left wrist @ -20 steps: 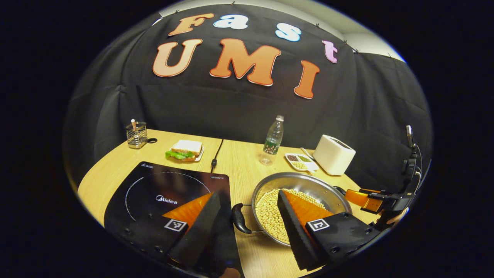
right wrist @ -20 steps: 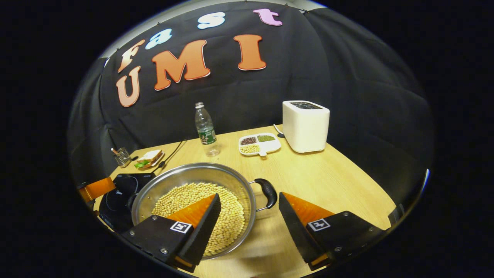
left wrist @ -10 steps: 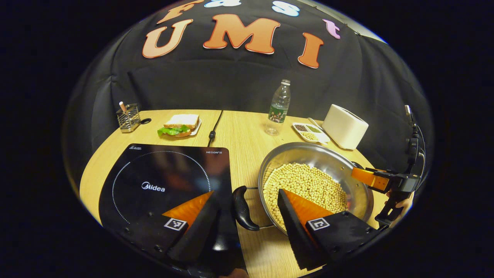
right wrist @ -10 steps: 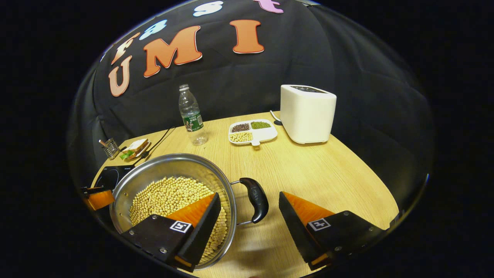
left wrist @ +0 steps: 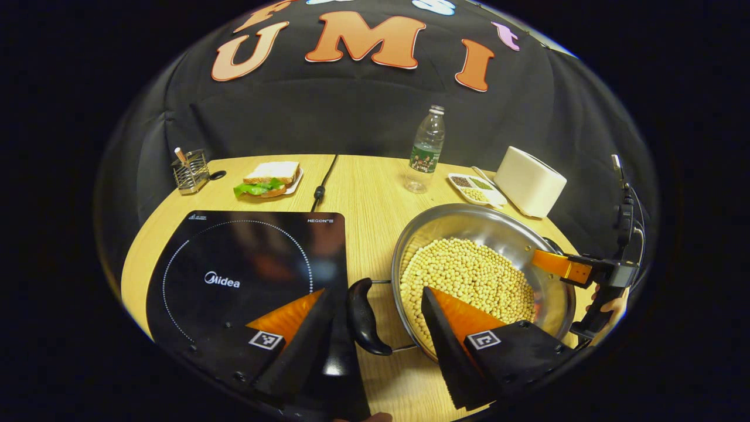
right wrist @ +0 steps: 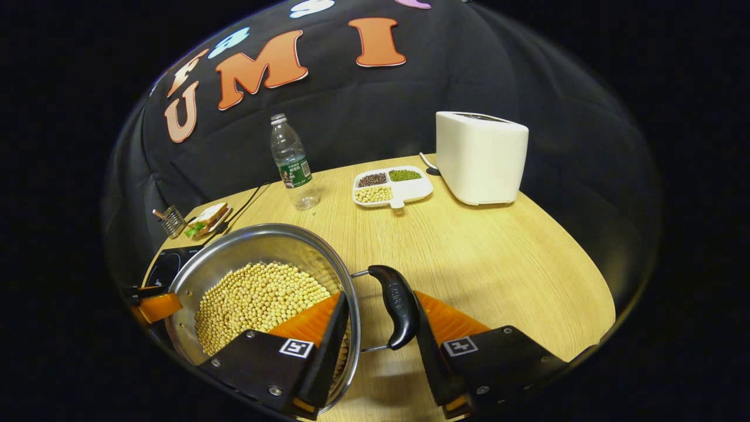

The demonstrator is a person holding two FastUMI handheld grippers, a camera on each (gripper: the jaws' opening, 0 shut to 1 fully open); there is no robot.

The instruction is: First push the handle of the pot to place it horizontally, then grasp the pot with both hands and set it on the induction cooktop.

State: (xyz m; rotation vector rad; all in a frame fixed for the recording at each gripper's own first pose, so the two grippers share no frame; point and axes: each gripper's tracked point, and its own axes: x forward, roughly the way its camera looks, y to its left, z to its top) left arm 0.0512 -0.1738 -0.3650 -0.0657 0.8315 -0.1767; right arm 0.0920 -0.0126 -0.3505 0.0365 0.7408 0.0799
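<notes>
The worktop (left wrist: 363, 193) carried the induction cooktop (left wrist: 246, 275) on its left part and the pot (left wrist: 480, 275), filled with pale beans, just beside the cooktop's right edge and not on it. Compared with a second earlier, both views had tipped downward and drawn closer to the pot, which sat larger in each.

The left tool (left wrist: 375, 328) stood wide, its fingers straddling the pot's left handle (left wrist: 364, 316) without pressing it; one finger lay over the cooktop's corner, the other over the pot's rim and beans. This spread matched the earlier frame.

The right tool (right wrist: 378, 337) had narrowed since half a second before: the pot's right handle (right wrist: 398, 305) now lay between its fingers, the outer finger touching the handle, the inner one over the rim inside the pot. Whether both fingers pressed could not be told.

In the left gripper view, the right tool reached in over the pot's far rim, a hand (left wrist: 612, 308) gripping its body below.
</notes>
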